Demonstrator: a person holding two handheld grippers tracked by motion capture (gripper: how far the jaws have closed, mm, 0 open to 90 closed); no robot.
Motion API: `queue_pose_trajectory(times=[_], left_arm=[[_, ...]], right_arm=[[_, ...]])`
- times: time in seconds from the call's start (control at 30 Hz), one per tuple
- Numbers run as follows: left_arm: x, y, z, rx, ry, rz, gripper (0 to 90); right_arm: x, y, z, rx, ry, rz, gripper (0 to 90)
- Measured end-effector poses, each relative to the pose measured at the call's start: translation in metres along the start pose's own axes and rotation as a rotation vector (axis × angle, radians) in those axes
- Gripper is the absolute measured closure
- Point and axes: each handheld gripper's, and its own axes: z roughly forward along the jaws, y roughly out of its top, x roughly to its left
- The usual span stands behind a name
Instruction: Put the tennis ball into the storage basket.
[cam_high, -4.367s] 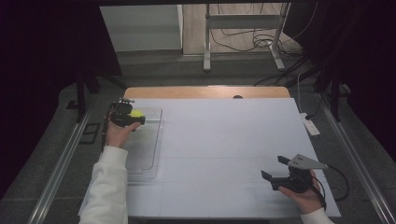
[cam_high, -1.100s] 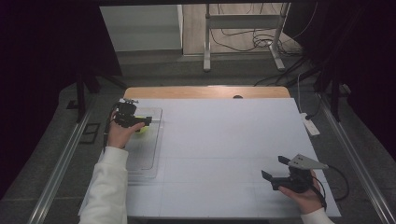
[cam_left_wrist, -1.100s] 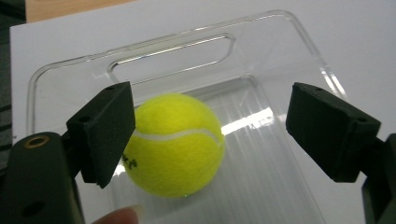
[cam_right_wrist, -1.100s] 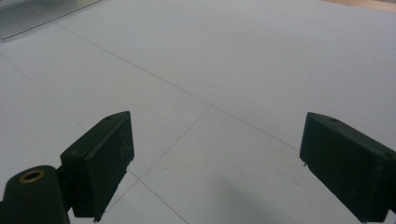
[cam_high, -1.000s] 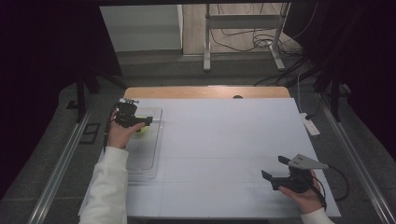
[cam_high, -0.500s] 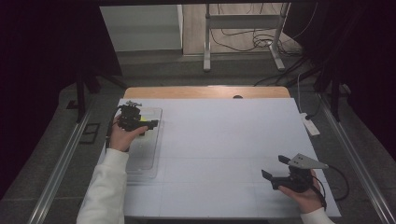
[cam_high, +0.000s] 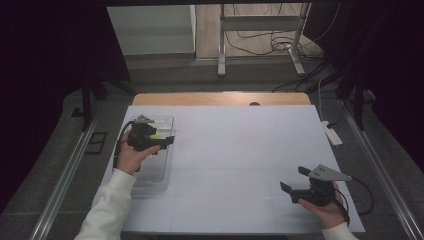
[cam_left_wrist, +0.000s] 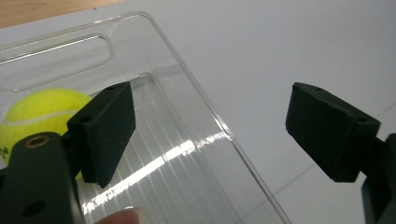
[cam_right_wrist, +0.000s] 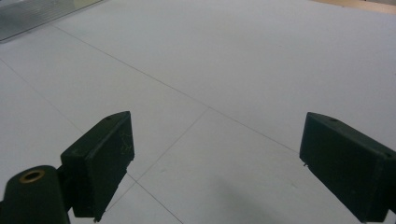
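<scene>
Yellow felt marks the tennis ball (cam_left_wrist: 35, 114), which lies at the left edge of the left gripper view, inside a clear plastic tray (cam_left_wrist: 196, 107) near the end with the cut-out handle slot. In the high view the ball (cam_high: 156, 135) is a small yellow patch just behind the left gripper (cam_high: 161, 142), left of centre in the frame, and the tray (cam_high: 159, 172) sits along the left side of the white table (cam_high: 240, 150).

The left gripper (cam_left_wrist: 210, 135) is spread wide and holds nothing; one jaw hangs over the tray's ribbed floor beside the ball, the other out past the tray's long wall over the bare table. Whether that jaw touches the ball cannot be told. At the bottom of the view a fingertip (cam_left_wrist: 122, 216) of the person's hand peeks in.

Judged from these views, the ball should be light and springy, with a fuzzy cover that gives the flat jaw pads decent friction. Being round, it will roll or squirt sideways if pinched off-centre, so the jaws should close across its widest part, one on each side. The tray looks thin, stiff and slick, likely to slide on the table if nudged, and its wall crowds the ball.

The right gripper (cam_high: 295, 186) rests in the lower right of the high view, well apart from the tray, its jaws parted and empty over the white surface (cam_right_wrist: 224, 84).
</scene>
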Motion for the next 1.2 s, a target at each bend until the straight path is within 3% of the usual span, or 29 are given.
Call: queue_pose_trajectory(times=[0.67,0.73,1.2], left_arm=[[-0.032,-0.028,-0.012,-0.028,-0.045,0.07,16.4],[-0.035,-0.031,-0.013,-0.032,-0.061,0.063,16.2],[-0.045,-0.05,-0.027,-0.074,-0.067,0.078,16.1]], right_arm=[[0.0,0.0,-0.001,-0.003,-0.003,0.005,10.3],[0.0,0.0,0.0,-0.001,-0.006,0.003,10.3],[0.0,-0.001,0.001,0.006,-0.006,0.001,10.3]])
